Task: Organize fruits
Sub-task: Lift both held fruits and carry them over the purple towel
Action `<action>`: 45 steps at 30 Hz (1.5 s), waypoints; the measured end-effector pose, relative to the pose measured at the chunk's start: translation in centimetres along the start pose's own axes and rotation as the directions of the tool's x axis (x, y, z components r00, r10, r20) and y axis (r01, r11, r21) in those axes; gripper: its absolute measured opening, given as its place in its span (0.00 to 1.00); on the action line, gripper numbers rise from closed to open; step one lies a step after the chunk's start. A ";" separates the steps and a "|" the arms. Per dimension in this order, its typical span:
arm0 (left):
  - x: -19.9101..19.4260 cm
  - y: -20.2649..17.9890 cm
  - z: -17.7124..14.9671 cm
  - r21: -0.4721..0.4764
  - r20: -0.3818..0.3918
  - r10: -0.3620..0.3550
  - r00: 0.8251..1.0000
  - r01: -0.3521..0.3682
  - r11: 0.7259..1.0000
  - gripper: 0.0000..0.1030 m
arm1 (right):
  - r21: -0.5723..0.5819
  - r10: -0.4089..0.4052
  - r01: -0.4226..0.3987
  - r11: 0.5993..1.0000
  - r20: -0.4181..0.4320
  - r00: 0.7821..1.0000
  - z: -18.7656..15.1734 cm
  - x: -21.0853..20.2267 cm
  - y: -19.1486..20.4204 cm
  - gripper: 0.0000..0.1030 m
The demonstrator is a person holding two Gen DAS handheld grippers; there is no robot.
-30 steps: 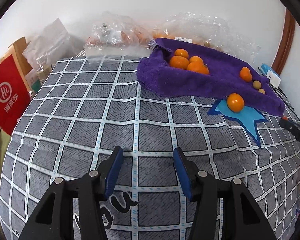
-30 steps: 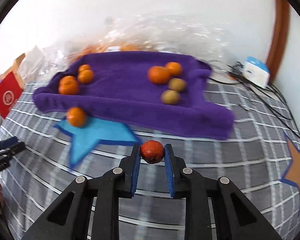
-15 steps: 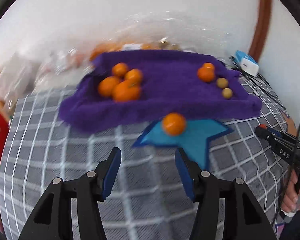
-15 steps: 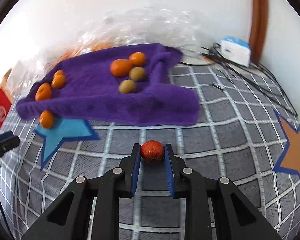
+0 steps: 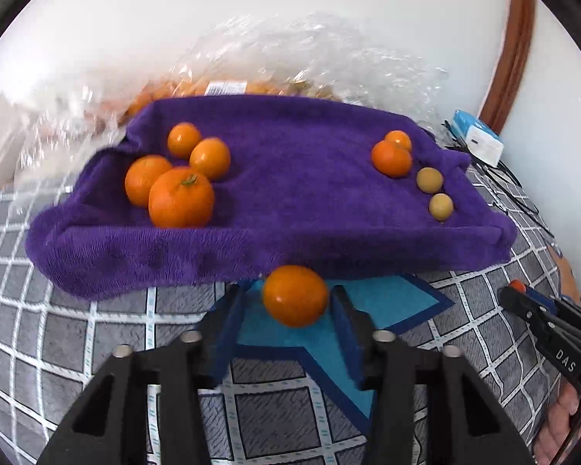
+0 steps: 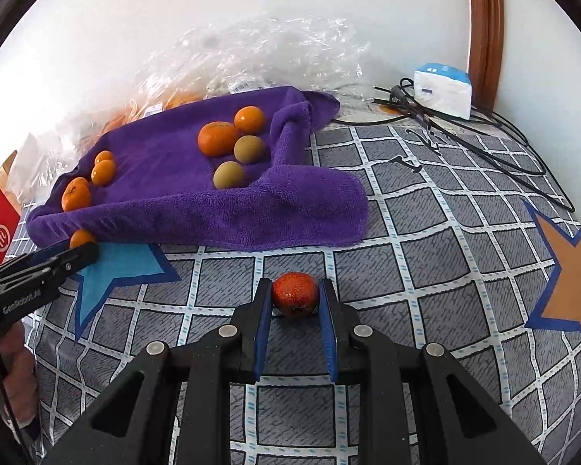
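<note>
**Two hand-held grippers working beside a towel of sorted fruit**

The left hand-held gripper (image 5: 294, 310) is standing wide, its blue pads flanking an orange (image 5: 294, 295) without visibly touching it. That orange is lying on a blue star (image 5: 383, 302) printed in the checked bedcover (image 5: 77, 333), just in front of the near edge of the purple towel (image 5: 290, 186). The right hand-held gripper (image 6: 295, 302) is set narrow, holding a small red fruit (image 6: 295, 298) between its pads, low over the bedcover in front of the towel's near right corner. On the towel, four oranges (image 5: 180, 197) are sitting grouped near the left edge, while two oranges (image 5: 391, 158) and two small yellow-brown fruits (image 5: 430, 180) are lying near the right edge. Clear plastic bags (image 6: 251, 50) are lying behind the towel's far edge, against the wall. A white box (image 6: 441, 89) with black cables (image 6: 484, 139) is sitting at the bedcover's far right corner.
</note>
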State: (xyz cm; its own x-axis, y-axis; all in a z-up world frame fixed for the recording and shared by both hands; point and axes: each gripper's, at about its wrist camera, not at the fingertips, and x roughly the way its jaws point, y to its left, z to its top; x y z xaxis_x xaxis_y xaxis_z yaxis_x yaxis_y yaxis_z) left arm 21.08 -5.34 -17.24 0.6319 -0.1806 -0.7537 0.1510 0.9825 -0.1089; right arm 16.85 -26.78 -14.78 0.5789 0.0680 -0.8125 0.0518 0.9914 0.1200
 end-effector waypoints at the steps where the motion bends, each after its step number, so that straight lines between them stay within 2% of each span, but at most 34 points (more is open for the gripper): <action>1: -0.2 0.1 0.0 -0.007 0.011 -0.002 1.000 0.002 1.000 0.31 | -0.005 -0.002 0.002 1.000 -0.001 1.000 0.0 0.0 0.1 0.23; 5: -0.6 0.8 -0.3 -0.040 0.023 -0.030 0.999 0.031 0.999 0.31 | -0.012 -0.002 0.002 1.000 0.000 1.000 0.0 0.0 0.2 0.23; 13: -1.4 1.4 -0.5 -0.061 0.069 -0.034 0.997 0.038 0.997 0.31 | -0.014 0.001 -0.001 1.000 0.013 1.000 -0.1 -0.3 0.2 0.23; 24: -3.7 1.9 0.0 -0.077 0.173 -0.072 0.982 0.087 0.993 0.31 | -0.006 0.018 -0.018 1.000 0.027 0.999 -0.2 -0.7 0.1 0.23; 35: -5.5 3.9 0.4 -0.149 0.253 -0.046 0.966 0.085 0.985 0.31 | 0.040 0.024 -0.025 0.999 0.029 0.999 0.0 -0.8 -0.8 0.23; 41: -6.0 5.0 0.6 -0.186 0.267 -0.045 0.963 0.098 0.978 0.31 | 0.060 0.041 -0.044 0.997 0.049 0.998 1.3 -2.6 -0.8 0.23; 42: -6.1 5.2 0.6 -0.190 0.271 -0.037 0.962 0.091 0.978 0.31 | 0.054 0.040 -0.043 0.998 0.060 0.997 1.7 -3.1 -0.6 0.23; 45: -6.7 5.3 0.7 -0.184 0.289 0.044 0.956 0.010 0.983 0.31 | 0.043 0.051 -0.055 0.998 0.085 0.995 3.3 -4.1 0.2 0.23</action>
State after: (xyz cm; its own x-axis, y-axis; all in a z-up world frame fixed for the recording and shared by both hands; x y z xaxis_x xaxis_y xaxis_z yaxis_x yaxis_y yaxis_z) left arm 18.22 1.03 -12.29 0.8307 -0.1425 -0.5382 0.0152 0.9721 -0.2340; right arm 17.18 -27.18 -9.51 0.6478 0.1090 -0.7540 0.0549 0.9805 0.1889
